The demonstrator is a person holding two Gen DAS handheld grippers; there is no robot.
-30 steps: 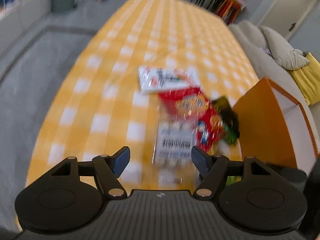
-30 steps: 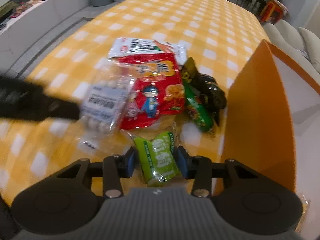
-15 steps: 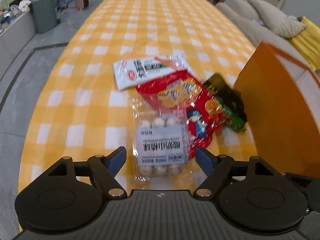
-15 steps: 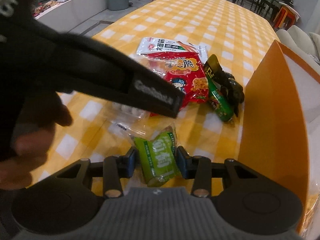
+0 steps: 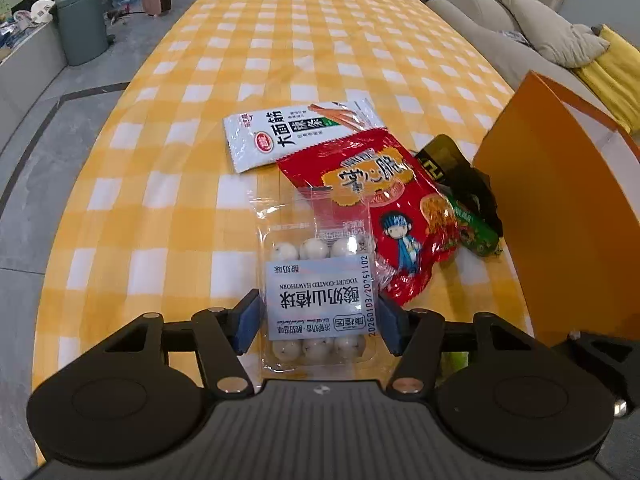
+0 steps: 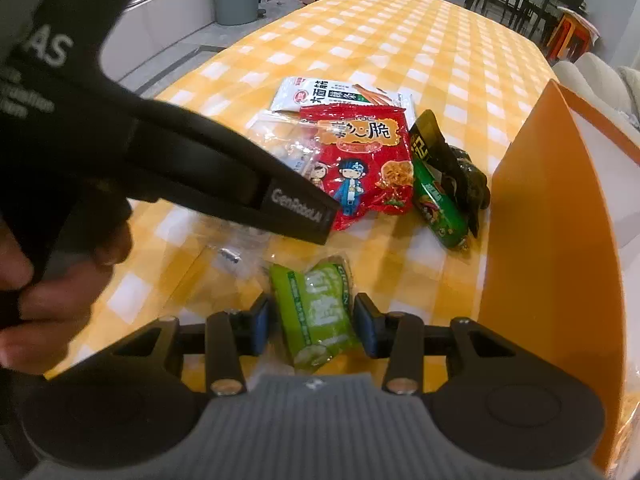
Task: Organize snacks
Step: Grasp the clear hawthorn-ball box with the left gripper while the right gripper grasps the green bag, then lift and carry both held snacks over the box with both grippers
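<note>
Left wrist view: my left gripper (image 5: 319,322) has just been closing, and its blue pads now sit against both sides of the clear hawthorn-ball pack (image 5: 318,292). Half a second ago they stood wide with the pack loose between them. I read this as a grip taken, pack not yet lifted; it lies flat on the checked surface (image 5: 168,184), nearest of the pile. Far of it: red snack bag (image 5: 380,204) overlapping its top right corner, white packet (image 5: 296,134) beyond that, dark and green wrappers (image 5: 466,196) to the right, against the orange box (image 5: 560,216).

Right wrist view: right gripper (image 6: 312,326) at a narrow opening, clamped on the green pouch (image 6: 316,312), same as a second ago. Left tool's black arm (image 6: 224,184) crosses the left of frame, a hand (image 6: 52,292) on it, hiding most of the hawthorn pack. Orange box stands open just right of the pouch.

Meaning: both grippers loaded, so next I'd judge lift and drop into the box. Risk: the slick clear wrapper could slip from the pads, or drag the red bag.
</note>
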